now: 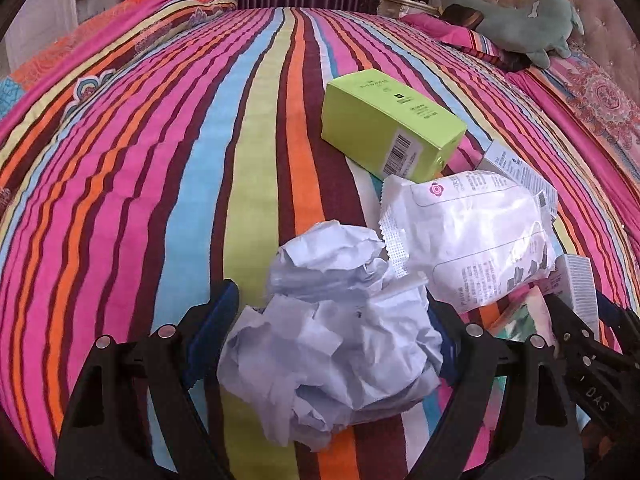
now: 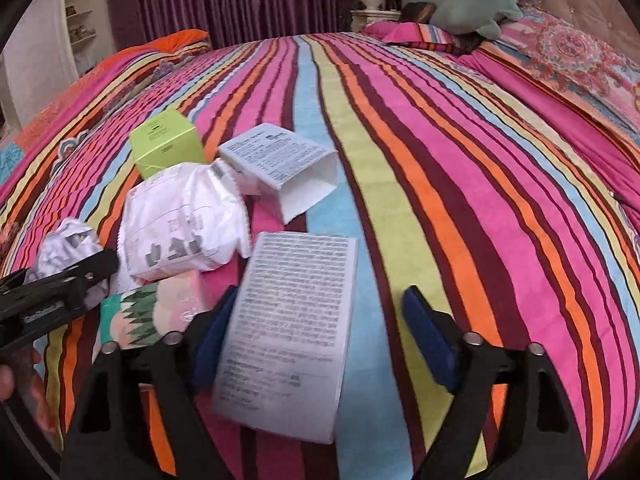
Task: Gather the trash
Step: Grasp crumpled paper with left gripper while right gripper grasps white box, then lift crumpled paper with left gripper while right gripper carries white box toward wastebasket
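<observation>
Trash lies on a striped bedspread point(image 1: 160, 184). In the left wrist view a crumpled white paper ball point(image 1: 332, 344) sits between the fingers of my open left gripper point(image 1: 328, 332). Beyond it lie a white plastic wrapper point(image 1: 472, 236) and a lime-green box point(image 1: 392, 124). In the right wrist view my open right gripper point(image 2: 324, 328) straddles a flat white printed box point(image 2: 292, 328); the left pad touches its edge. Nearby lie the wrapper point(image 2: 184, 220), a pink-green packet point(image 2: 160, 312), an open white carton point(image 2: 284, 164), the green box point(image 2: 168, 140) and the paper ball point(image 2: 68, 244).
The left gripper's black body point(image 2: 52, 296) reaches in from the left edge of the right wrist view. A green plush toy point(image 1: 528, 20) lies on pillows by the tufted headboard. A bedside stand with a vase point(image 2: 372, 4) and purple curtains are behind the bed.
</observation>
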The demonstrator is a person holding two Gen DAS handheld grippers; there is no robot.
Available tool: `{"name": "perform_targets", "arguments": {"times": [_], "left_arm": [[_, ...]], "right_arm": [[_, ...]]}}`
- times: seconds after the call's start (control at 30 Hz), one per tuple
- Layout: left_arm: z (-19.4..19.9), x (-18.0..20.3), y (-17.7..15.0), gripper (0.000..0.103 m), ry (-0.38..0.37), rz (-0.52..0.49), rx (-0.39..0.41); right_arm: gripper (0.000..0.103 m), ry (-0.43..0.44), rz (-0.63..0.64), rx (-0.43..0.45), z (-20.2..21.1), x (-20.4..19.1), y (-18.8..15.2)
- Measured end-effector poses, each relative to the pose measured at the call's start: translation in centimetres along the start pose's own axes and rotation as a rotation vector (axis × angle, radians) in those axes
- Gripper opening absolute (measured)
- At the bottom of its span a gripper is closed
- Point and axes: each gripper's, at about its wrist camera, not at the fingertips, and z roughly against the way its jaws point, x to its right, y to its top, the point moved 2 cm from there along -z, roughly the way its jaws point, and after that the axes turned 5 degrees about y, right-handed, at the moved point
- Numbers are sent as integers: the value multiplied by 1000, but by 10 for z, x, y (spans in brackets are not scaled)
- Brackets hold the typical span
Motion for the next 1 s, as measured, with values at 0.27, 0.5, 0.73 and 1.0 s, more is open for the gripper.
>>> {"name": "perform_targets", "arguments": {"times": [0.27,0.5,0.73,1.0], "left_arm": [[5,2,-2,62,21,-32,10],[19,-5,-20,62,24,-1,37],[41,-10,-35,62,15,21,56],[61,-14,-55,62,14,22,66]], "right_arm": [[46,20,-13,22,7,-3,-8],[45,0,-27,24,17,3,-18],[45,31,-98,29,38,10,-33],[45,22,-125,27,56,14,-50]]}}
